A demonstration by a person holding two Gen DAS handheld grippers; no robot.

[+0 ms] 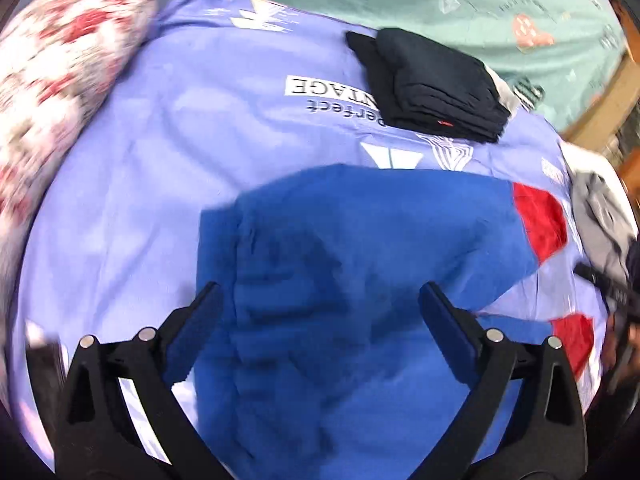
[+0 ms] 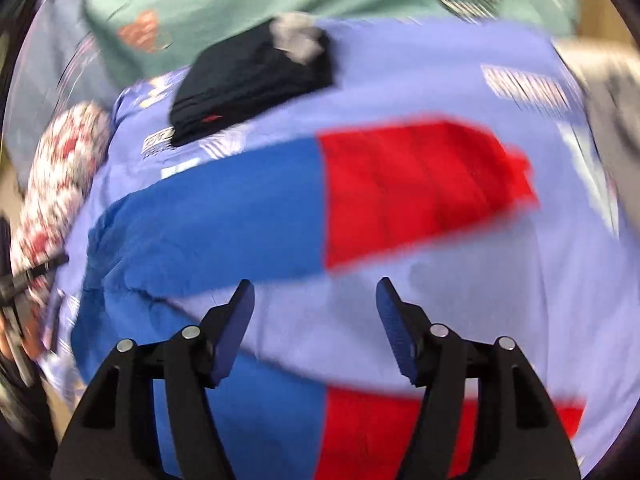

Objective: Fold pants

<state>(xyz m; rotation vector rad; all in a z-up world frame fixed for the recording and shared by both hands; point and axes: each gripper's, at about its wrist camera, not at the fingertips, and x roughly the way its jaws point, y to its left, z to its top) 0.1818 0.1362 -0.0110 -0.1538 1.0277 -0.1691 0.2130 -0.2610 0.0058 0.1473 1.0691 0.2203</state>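
The pants (image 1: 360,248) lie spread on a light purple sheet (image 1: 160,160) on the bed. They are blue at the upper part and red at the ends of the legs.

In the left wrist view, the left tool (image 1: 320,304) stands with its jaws wide apart and holds nothing. The blue part of the pants is directly under and in front of it, between the two fingers.

In the right wrist view, the right tool (image 2: 316,300) is also wide and empty. It is above the bare sheet in the gap between the two legs: one leg (image 2: 320,200) runs across just in front of the fingertips, the other passes under the tool.

A folded dark garment (image 1: 436,84) lies farther back on the sheet, well apart from the pants. A flowered pillow (image 1: 60,80) is at the left side.
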